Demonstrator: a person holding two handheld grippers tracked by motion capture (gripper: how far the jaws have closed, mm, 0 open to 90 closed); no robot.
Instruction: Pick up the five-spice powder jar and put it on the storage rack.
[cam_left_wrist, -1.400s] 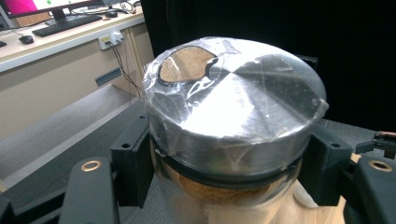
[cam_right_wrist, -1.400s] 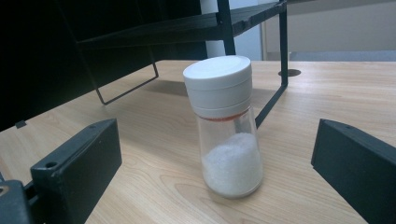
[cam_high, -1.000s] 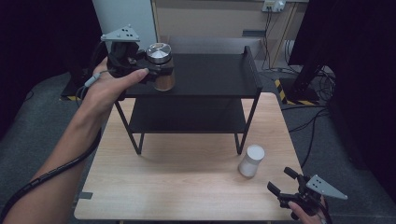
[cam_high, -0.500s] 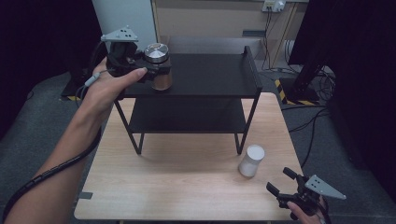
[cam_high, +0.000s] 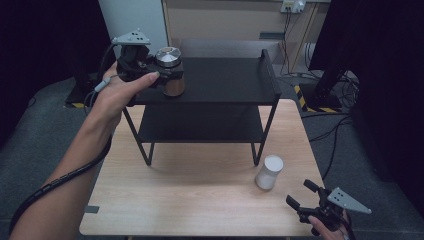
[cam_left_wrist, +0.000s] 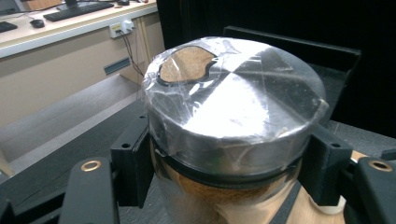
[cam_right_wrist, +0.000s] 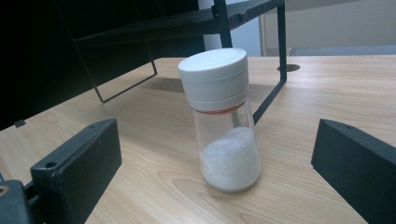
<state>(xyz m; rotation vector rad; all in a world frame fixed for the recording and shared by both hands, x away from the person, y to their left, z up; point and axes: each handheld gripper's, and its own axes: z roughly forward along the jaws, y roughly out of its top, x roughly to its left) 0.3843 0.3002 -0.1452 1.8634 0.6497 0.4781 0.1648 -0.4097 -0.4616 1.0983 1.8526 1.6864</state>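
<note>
The left claw is clenched on a brown spice jar with a shiny metal lid under clear film; in the left gripper view its two black jaws press the jar from both sides just under the lid. In the high view the jar sits at about 11 o'clock, over the left front corner of the top shelf of the black rack. I cannot tell whether its base touches the shelf. To its right the shelf top lies bare as far as the raised rail at the right end.

The right claw hangs at about 5 o'clock, at the tabletop's near right corner, with its jaws released and nothing between them. A white-capped shaker stands upright on the tabletop just beyond it, close to the rack's right front leg and near the tabletop's right edge. In the right gripper view the shaker, partly filled with white grains, stands ahead of the spread jaws, apart from both. The wide stretch of wood from 6 to 8 o'clock is bare.
</note>
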